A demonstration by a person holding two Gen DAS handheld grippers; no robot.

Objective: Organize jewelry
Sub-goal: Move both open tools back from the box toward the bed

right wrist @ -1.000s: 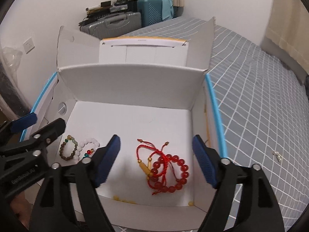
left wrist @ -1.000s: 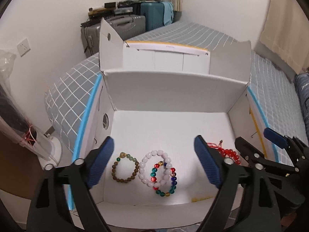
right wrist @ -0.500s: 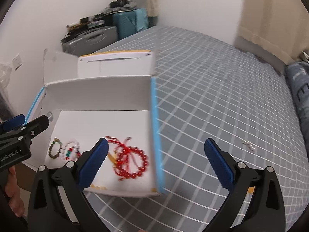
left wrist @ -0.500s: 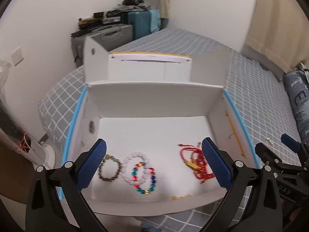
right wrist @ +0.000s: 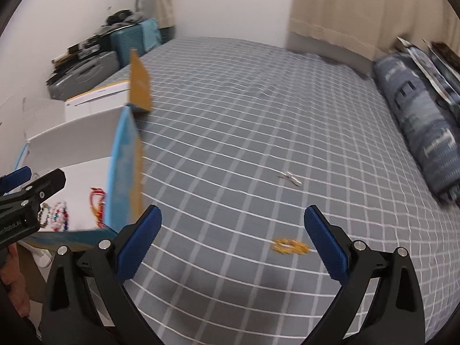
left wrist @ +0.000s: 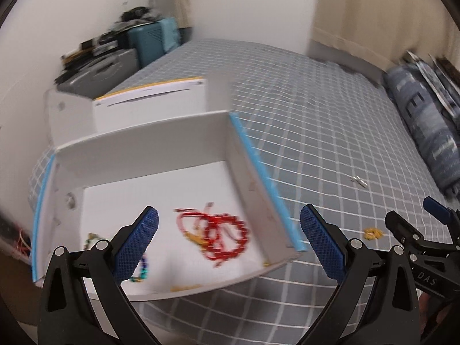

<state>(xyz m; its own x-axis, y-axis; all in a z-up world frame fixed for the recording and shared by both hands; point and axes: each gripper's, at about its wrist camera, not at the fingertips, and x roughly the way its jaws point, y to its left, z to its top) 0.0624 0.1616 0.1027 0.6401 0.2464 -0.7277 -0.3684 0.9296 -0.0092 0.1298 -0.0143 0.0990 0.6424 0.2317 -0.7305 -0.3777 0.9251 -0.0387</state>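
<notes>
Left tool (left wrist: 229,243): released, blue pads spread wide, nothing between them; hovered over the box front.
Right tool (right wrist: 233,240): released, empty; hovered over the grey checked bed cover (right wrist: 258,120).
White open cardboard box (left wrist: 161,141): rested on the bed; held the red beaded bracelet with cord (left wrist: 221,237); other beaded bracelets (right wrist: 54,215) lay at its left.
Small yellow bead bracelet (right wrist: 290,246): on the cover, outside the box, beside the right tool's right pad (right wrist: 326,247).
Small silver piece (right wrist: 289,178): farther out on the cover; too blurred to identify.
</notes>
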